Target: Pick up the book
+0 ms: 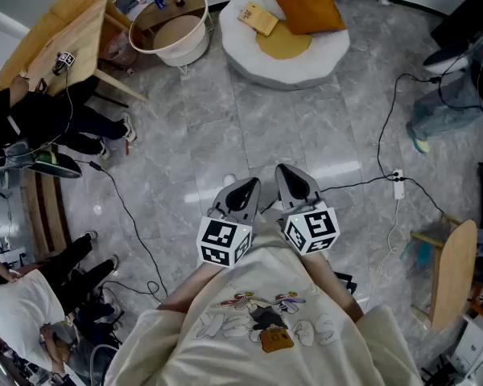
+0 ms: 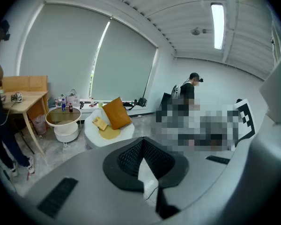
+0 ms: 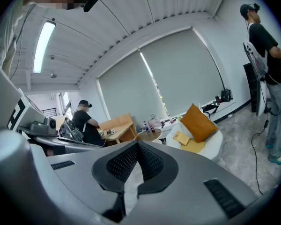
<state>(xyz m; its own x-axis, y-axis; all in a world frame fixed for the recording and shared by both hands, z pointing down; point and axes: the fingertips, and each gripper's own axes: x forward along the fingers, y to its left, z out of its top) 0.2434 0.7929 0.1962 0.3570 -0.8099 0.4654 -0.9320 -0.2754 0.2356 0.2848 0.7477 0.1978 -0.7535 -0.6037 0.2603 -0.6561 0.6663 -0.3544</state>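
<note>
The book (image 1: 258, 18) is thin and yellow and lies on the seat of a white round armchair (image 1: 322, 63) at the far side of the floor, beside an orange cushion (image 1: 302, 2). The left gripper view shows the book (image 2: 100, 123) far off, and so does the right gripper view (image 3: 181, 138). Both grippers hang close to my chest, well short of the armchair. My left gripper (image 1: 245, 185) (image 2: 143, 142) is shut with nothing in it. My right gripper (image 1: 288, 171) (image 3: 137, 144) has its pads meeting at the tips, also holding nothing.
A round side table (image 1: 171, 26) with bottles stands left of the armchair, and a wooden table (image 1: 56, 39) stands further left. Black cables and a power strip (image 1: 398, 185) lie on the grey tiled floor at right. People sit at left; a wooden chair (image 1: 451, 272) stands at right.
</note>
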